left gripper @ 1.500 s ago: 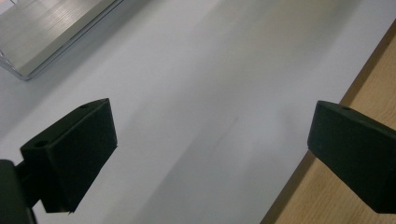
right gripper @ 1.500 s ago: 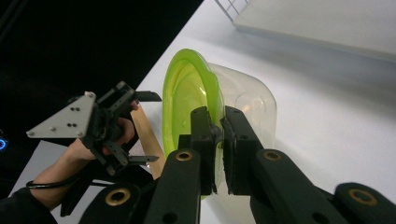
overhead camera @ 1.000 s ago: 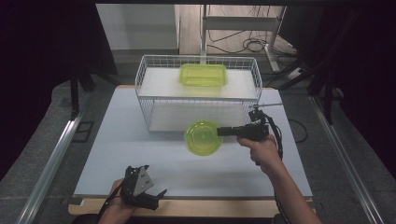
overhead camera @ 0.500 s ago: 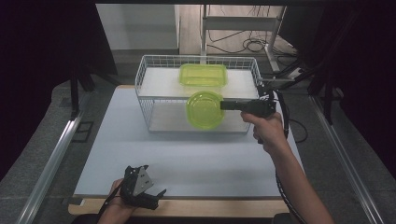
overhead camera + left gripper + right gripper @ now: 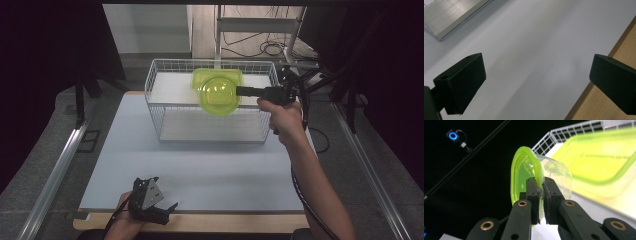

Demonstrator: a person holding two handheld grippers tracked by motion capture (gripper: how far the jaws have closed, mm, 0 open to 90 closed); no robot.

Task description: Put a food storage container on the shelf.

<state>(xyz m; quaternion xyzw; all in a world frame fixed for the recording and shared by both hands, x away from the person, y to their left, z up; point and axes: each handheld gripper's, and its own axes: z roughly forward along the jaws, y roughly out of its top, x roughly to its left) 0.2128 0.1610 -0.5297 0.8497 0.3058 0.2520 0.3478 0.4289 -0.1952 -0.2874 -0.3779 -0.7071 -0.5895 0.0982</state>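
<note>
Two black jaws of our right gripper (image 5: 542,195) pinch the rim of a round, translucent lime-green plastic bowl (image 5: 534,175), and that thin edge is all that carries it. In the high view we see the bowl (image 5: 216,93) held on its side above the white wire basket (image 5: 160,107), just in front of a rectangular lime-green plastic container (image 5: 200,76) that sits on the basket's shelf. We judge the grip the weak point: with so little rim between the pads, a quick turn of the wrist could let the bowl pivot or slip out. It could also knock the container or catch the basket's top wire on the way down. Our left gripper (image 5: 150,200) rests near the front edge of the pale grey table mat (image 5: 200,165), jaws wide apart with nothing between them. We cannot tell whether the bowl touches the container, nor see the basket's floor beneath it.
</note>
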